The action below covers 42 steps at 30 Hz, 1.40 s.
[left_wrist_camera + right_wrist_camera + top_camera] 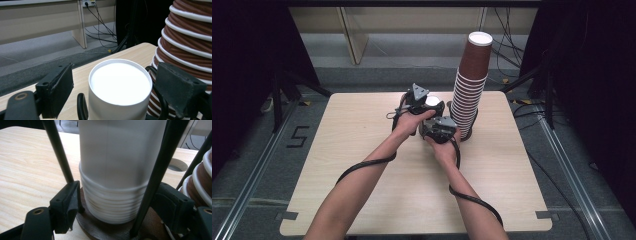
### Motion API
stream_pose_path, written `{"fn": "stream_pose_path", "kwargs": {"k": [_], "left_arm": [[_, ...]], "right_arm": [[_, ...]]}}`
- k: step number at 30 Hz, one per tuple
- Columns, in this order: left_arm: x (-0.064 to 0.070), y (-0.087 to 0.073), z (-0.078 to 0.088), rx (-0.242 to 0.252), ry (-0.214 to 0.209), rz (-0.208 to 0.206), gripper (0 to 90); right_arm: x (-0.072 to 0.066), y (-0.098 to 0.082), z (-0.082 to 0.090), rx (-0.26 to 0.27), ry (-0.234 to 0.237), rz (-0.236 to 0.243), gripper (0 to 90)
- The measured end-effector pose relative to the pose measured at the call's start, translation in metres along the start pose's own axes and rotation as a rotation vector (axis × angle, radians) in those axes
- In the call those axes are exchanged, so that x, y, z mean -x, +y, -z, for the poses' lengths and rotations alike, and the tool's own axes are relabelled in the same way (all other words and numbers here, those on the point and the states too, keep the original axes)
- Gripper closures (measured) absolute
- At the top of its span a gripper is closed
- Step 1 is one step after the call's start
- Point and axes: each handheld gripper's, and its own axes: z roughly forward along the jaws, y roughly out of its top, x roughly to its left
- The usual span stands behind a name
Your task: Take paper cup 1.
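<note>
Table (pixel 362 165): light wood, square, with a round hole near its far right corner, seen in the right gripper view.
Brown stack (pixel 469 90): a tall, leaning tower of upside-down brown cups with white rims, on the far right part of the table; its top cup shows a white base.
White stack (pixel 117 177): nested white cups, upside down, on a dark round base (pixel 100 230) with thin black rods (pixel 58 152) rising around it; it stands just left of the brown stack.
Top white cup (pixel 120 87): its flat white bottom faces up, between the left gripper's jaws.
Left gripper (pixel 424 102): held in the left hand (pixel 409 122) at the far middle of the table, with its grey plate on top. Its jaws are spread on either side of the top white cup, with a gap showing on the left side; contact on the right side I cannot tell.
Right gripper (pixel 439 129): held in the right hand (pixel 442 150), just nearer than the left gripper and touching or almost touching it. Its jaws sit low at the rolled rims of the white stack, one on each side. The left jaw is close to the rims; whether either presses I cannot tell.
Cables (pixel 367 165): black, trailing from each gripper back along the forearms.
</note>
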Motion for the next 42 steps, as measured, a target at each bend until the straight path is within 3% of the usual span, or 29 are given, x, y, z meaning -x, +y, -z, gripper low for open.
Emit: {"fn": "stream_pose_path", "kwargs": {"k": [6, 8, 13, 15, 17, 19, 22, 23, 25, 28, 31, 33, 42], "left_arm": [[0.0, -0.005, -0.002, 0.0, -0.005, 0.002, 14.4], [0.0, -0.005, -0.003, -0.002, -0.007, 0.003, 14.5], [-0.001, -0.006, -0.004, -0.003, -0.015, -0.007, 15.3], [0.0, -0.006, -0.005, -0.004, -0.016, -0.004, 15.6], [0.0, -0.006, -0.005, -0.004, -0.017, -0.008, 15.9], [0.0, -0.006, -0.006, -0.005, -0.013, -0.015, 16.8], [0.001, -0.007, -0.007, 0.001, -0.005, -0.023, 18.1], [0.001, -0.007, -0.008, 0.003, -0.002, -0.026, 20.2], [0.001, -0.008, -0.008, -0.002, -0.001, -0.021, 20.7], [0.001, -0.008, -0.009, 0.002, -0.001, -0.02, 21.7], [0.002, -0.008, -0.01, -0.002, -0.001, -0.02, 24.5], [0.001, -0.009, -0.011, -0.006, 0.0, -0.017, 26.8], [0.003, -0.009, -0.012, -0.008, -0.007, -0.024, 33.6]], "right_arm": [[-0.001, -0.001, -0.001, 0.015, -0.007, -0.014, 27.8], [-0.001, -0.001, 0.0, 0.008, -0.016, 0.02, 27.6], [-0.003, -0.002, -0.003, 0.034, -0.025, 0.004, 27.0], [-0.001, -0.002, -0.002, 0.02, -0.02, 0.037, 26.8], [-0.004, -0.003, -0.003, 0.022, -0.028, -0.001, 26.5], [-0.002, -0.003, -0.003, 0.019, -0.022, 0.021, 26.4], [-0.003, -0.003, -0.004, 0.02, -0.023, 0.002, 26.5], [-0.002, -0.002, -0.002, 0.026, -0.002, 0.016, 26.5], [-0.004, -0.002, -0.001, 0.017, 0.003, -0.021, 26.5], [-0.004, -0.002, -0.002, 0.016, -0.003, -0.02, 26.6], [-0.003, -0.003, -0.003, 0.034, -0.011, 0.01, 26.7], [-0.003, -0.003, -0.002, 0.018, -0.013, 0.003, 26.8], [-0.004, -0.003, -0.002, 0.032, -0.018, 0.001, 27.7]]}}
